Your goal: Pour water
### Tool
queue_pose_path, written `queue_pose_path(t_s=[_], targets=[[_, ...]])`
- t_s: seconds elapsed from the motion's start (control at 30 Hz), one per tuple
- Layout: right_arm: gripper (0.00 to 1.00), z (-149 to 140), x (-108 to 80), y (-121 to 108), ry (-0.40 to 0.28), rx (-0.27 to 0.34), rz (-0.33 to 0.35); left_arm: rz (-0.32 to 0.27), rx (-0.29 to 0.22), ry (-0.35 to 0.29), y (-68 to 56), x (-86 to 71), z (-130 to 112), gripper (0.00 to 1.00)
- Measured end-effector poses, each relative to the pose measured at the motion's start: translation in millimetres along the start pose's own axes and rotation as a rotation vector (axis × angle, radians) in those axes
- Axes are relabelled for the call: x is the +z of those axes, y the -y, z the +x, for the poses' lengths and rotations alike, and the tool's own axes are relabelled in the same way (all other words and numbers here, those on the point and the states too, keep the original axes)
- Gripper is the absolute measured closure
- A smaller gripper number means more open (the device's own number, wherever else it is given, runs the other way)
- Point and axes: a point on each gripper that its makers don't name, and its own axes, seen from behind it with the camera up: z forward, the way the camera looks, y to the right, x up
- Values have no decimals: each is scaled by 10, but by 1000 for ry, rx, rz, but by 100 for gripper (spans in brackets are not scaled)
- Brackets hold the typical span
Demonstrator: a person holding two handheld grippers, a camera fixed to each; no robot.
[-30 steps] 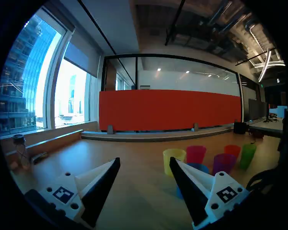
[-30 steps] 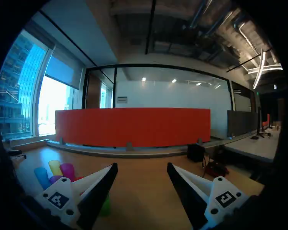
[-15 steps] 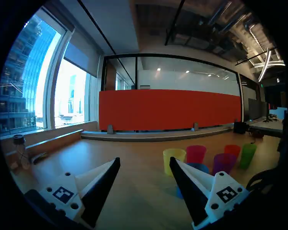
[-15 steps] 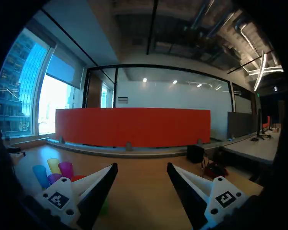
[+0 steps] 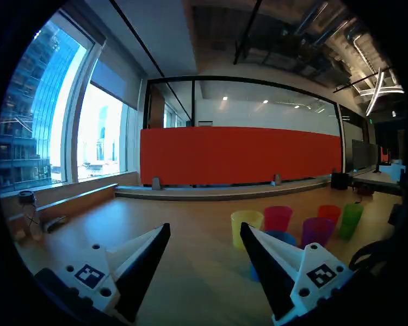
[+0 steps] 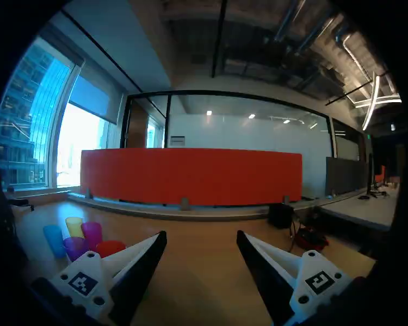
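Spanning the far side of both views was an orange panel, with a window to its left. A wood table ran from the panel up to the cameras.

Left gripper hung low over the table, fingers spread wide, nothing between them. Right gripper was the same: fingers apart, gripping nothing, bare wood in the gap.

Cups stood upright in a tight cluster on the table, clear of both grippers.

Left gripper view: the cluster sat ahead, right of the gap. Yellow cup was nearest the gap, pink cup just beside it. Blue cup was partly hidden behind the right fingertip, purple cup next to it. Red cup and green cup stood farthest right.

Right gripper view: the cluster sat far left, beyond the left finger. Blue was outermost, then yellow, pink and purple, with red against the finger's edge.

Couldn't tell whether any cup held water.
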Motion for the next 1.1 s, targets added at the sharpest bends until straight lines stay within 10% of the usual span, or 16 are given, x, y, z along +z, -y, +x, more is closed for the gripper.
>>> queue_pose_path(t_s=[1.1], targets=[[1, -460, 159, -122, 39, 21, -27, 0, 0, 0, 3, 3, -3, 4]])
